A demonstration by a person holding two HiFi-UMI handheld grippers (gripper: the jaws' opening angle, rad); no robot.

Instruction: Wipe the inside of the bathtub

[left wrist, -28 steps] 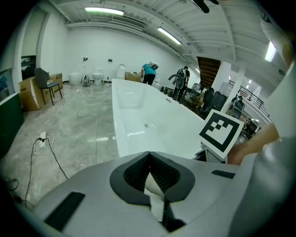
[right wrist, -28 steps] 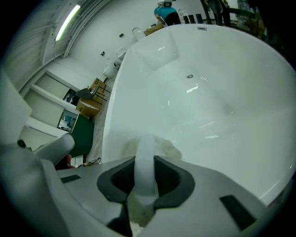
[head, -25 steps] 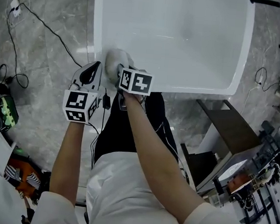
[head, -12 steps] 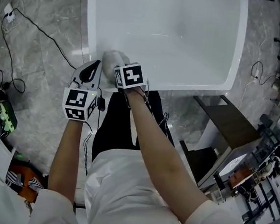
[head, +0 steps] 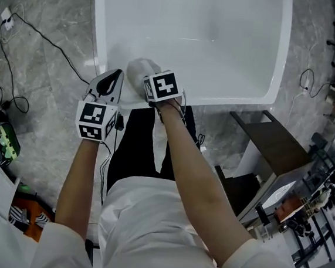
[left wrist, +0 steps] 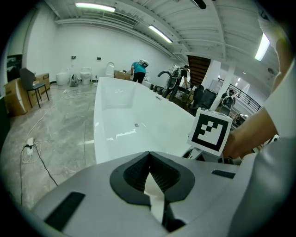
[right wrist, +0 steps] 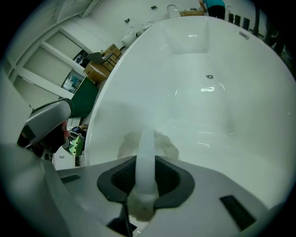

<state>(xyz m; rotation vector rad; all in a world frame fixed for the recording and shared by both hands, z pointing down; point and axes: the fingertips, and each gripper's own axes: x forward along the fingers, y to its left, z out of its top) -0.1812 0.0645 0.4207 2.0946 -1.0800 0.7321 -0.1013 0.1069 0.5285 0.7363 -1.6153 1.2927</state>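
My right gripper (head: 148,80) pinches the brush (head: 139,69). Its handle points far, and the fluffy head lies on the bathtub's (head: 277,64) near-left inner wall. Open basin lies far and right. My left gripper (head: 108,86), jaws pressed together, sits at the near-left rim corner.

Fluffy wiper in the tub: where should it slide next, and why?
Probably slide it rightward along the near wall. The right gripper is shut on the wiper, which sits in the near-left corner of the bathtub; most of the inside lies beyond.
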